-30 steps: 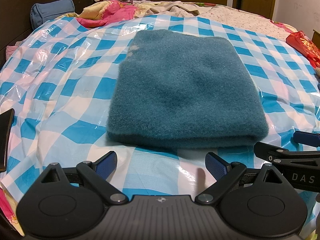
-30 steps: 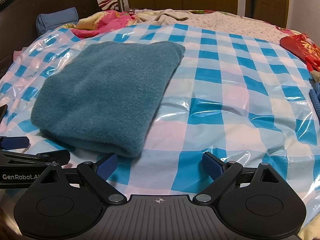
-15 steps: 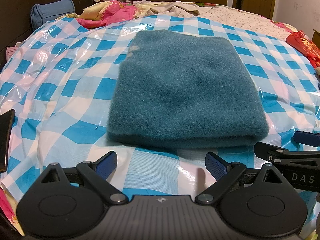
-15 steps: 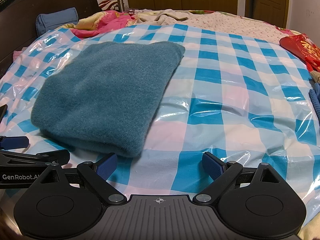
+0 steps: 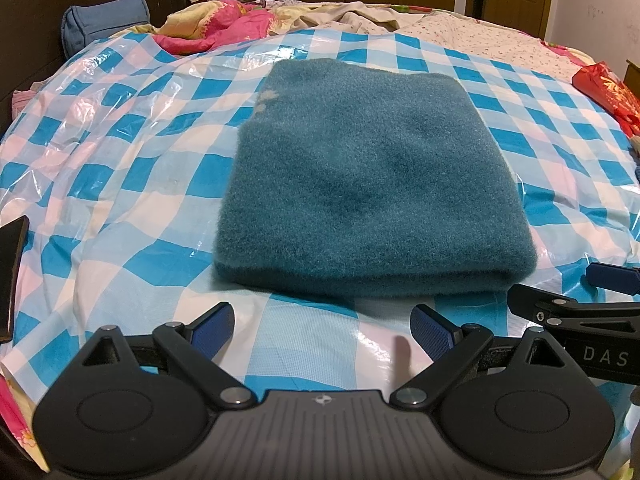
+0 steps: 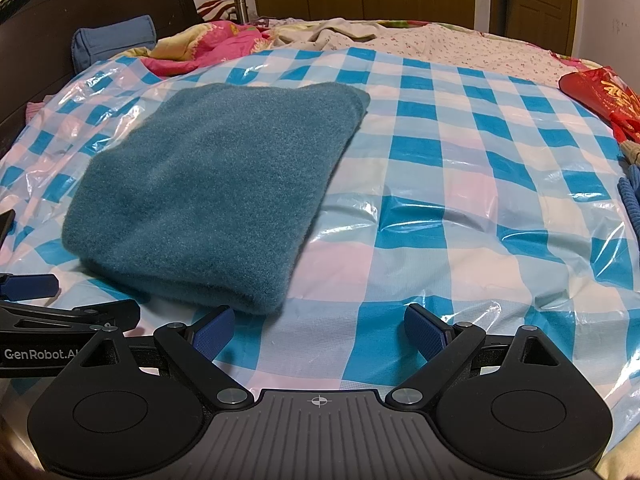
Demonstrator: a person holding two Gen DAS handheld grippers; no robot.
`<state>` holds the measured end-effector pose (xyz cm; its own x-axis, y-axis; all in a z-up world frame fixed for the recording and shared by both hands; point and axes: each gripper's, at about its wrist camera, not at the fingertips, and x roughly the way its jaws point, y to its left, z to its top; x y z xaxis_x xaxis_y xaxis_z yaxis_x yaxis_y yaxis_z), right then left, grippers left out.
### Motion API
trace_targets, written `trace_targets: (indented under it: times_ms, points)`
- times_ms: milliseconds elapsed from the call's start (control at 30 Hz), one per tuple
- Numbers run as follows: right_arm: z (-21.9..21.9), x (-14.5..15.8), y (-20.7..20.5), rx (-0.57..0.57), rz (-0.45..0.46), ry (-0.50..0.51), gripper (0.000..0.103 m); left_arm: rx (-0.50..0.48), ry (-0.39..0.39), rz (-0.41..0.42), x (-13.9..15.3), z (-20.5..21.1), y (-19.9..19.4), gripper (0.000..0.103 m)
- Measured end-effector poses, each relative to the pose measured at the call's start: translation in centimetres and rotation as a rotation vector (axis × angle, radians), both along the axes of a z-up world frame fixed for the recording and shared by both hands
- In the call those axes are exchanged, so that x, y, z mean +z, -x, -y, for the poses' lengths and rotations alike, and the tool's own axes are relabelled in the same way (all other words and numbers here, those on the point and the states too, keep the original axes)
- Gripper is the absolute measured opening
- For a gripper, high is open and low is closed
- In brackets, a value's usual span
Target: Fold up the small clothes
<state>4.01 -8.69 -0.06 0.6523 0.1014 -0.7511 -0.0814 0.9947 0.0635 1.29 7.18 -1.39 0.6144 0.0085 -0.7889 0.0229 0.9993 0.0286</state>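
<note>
On the bed, near edge: two hand-held grippers side by side, both short of the folded cloth.
Cloth: teal fleece garment point(image 5: 368, 184), folded into a thick rectangle, lying flat on the checked sheet point(image 5: 132, 184); its rounded fold faces the grippers.
Left gripper point(image 5: 322, 326): blue fingers spread wide, holding nothing, hovering just before the middle of the cloth's near edge, not touching it.
Right gripper point(image 6: 318, 326): fingers likewise spread and holding nothing, set off the cloth's near right corner; its left pad point(image 6: 214, 328) sits just beside that corner, while its right pad is over bare sheet.
Sheet: blue-and-white checks under glossy, wrinkled plastic, covering most of the bed.
Far side: pink flowered quilt point(image 5: 208, 28) and a blue pillow point(image 5: 104, 20) against the dark headboard point(image 6: 100, 4).
Right edge: red bag point(image 6: 600, 96) lying on the bed, well apart from the cloth.
</note>
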Motion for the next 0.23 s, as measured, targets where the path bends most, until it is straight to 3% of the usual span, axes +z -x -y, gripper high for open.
trace_targets:
  times_ms: [233]
  points:
    - [0.01,-0.01,0.00,0.000,0.000,0.000,0.093,-0.001,0.006,-0.001,-0.04,0.00,0.09,0.103]
